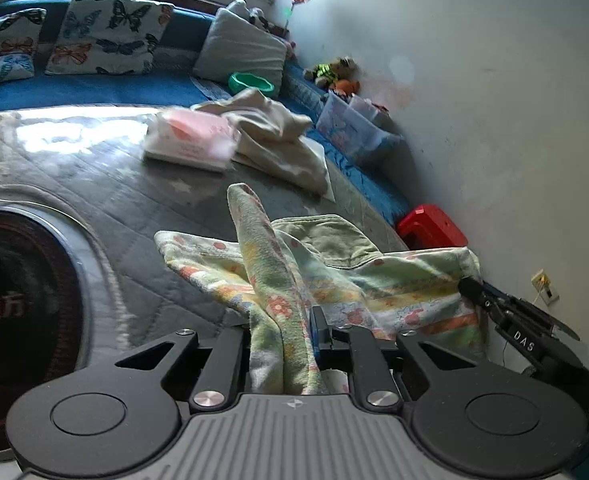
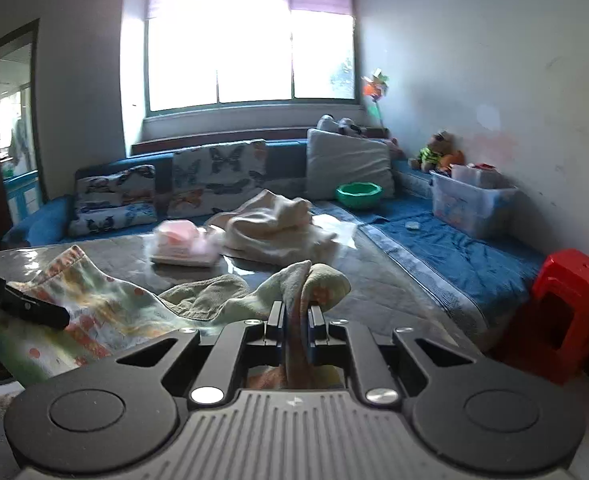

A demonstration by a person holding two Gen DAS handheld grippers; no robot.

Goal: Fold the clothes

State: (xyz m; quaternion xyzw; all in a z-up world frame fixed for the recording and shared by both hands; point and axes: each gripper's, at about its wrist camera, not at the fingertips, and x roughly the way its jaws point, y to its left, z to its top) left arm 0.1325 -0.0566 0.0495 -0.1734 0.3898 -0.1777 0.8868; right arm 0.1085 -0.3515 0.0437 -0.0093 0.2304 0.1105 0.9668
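- The grey quilted table [image 1: 106, 184] fills the left wrist view; the right wrist view alone shows the window [image 2: 250, 44] and doorway [image 2: 10, 128].
- The flowered garment [image 1: 334, 276] lies bunched at the table's near edge, held up at two spots.
- The left gripper [image 1: 284, 332] is clamped on one fold of it.
- The right gripper [image 2: 296, 322] pinches another fold.
- Behind lie a cream cloth [image 2: 274, 228] and tissue pack [image 1: 190, 140].
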